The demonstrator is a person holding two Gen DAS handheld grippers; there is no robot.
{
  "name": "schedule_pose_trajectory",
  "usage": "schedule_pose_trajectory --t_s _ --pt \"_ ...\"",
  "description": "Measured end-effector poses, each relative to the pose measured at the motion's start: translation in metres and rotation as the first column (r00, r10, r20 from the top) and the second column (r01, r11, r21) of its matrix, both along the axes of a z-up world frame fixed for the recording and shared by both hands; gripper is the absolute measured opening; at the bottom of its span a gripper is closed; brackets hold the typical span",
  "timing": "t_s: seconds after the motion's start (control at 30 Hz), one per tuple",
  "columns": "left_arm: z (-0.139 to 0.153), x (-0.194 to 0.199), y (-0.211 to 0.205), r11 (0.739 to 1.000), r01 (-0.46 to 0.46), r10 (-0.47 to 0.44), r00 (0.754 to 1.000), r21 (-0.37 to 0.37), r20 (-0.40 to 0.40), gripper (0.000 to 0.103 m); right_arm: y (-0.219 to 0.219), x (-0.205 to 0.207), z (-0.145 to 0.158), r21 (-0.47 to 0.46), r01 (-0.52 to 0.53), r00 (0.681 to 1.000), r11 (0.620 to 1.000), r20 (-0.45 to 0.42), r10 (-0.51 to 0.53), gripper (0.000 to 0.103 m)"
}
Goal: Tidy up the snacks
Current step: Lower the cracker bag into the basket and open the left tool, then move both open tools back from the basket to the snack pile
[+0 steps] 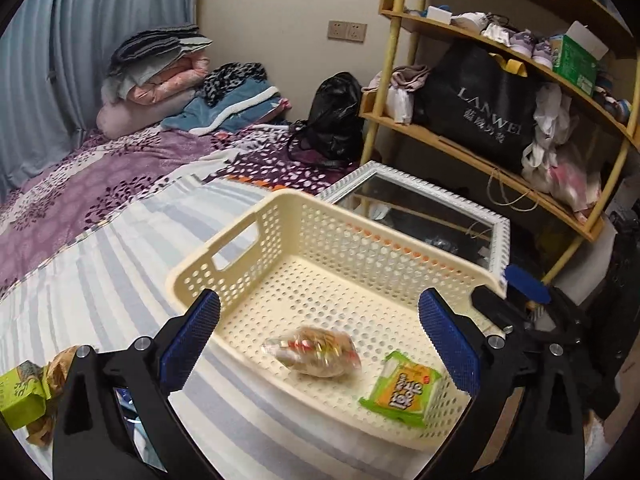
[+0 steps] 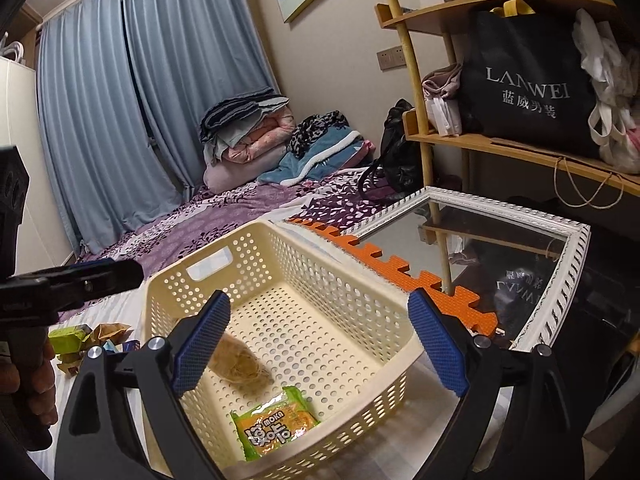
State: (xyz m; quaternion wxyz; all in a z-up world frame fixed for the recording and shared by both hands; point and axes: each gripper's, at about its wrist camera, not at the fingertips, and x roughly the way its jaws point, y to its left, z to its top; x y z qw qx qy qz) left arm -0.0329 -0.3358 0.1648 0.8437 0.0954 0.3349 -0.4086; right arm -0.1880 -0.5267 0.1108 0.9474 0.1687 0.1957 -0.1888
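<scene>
Cream perforated plastic forms the basket (image 1: 280,232), which is set on the striped sheet of the bed (image 1: 100,272) and is taken as the landmark. Inside the basket, two snacks are seen. A green and orange packet (image 1: 401,388) lies flat on the basket floor by the near wall. Just beside it, toward the basket's middle, a clear-wrapped brown snack (image 1: 314,350) is shown blurred; whether it rests on the floor cannot be told.

The left gripper (image 1: 320,340) is held over the near rim of the basket with its blue pads spread wide, and nothing is gripped between them. The right gripper (image 2: 320,344) is likewise held above the near side of the basket, its jaws wide apart and empty; the brown snack is partly hidden behind its left pad.

Outside the basket, to its left on the bed, a small heap of further snacks (image 2: 86,340) is seen, among them a green box (image 1: 20,394) and crumpled brown wrappers. Beyond the basket's far right corner, a white-framed mirror (image 2: 560,280) is laid flat, with an orange foam mat (image 2: 400,268) between it and the basket. A hand (image 2: 34,388) on the left gripper's handle is visible at the right wrist view's left edge.
</scene>
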Motion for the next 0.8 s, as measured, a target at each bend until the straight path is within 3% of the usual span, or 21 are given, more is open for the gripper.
schedule_pose_trajectory --t_s 0.2,0.57,0.8 --pt "0.002 0.010 0.022 0.996 -0.093 0.093 0.996 0.011 0.003 0.101 0.013 0.007 0.007 -0.013 -0.029 1.000 1.000 0.011 0.029 0.098" --pt "0.010 0.018 0.067 0.983 -0.185 0.185 0.982 0.004 0.021 0.101 0.031 0.018 0.016 0.006 -0.068 0.997 0.998 -0.020 0.068 0.098" --pt "0.016 0.028 0.115 0.966 -0.255 0.256 0.966 -0.029 0.029 0.101 0.060 0.022 0.033 -0.058 -0.116 0.993 0.992 0.008 0.117 0.098"
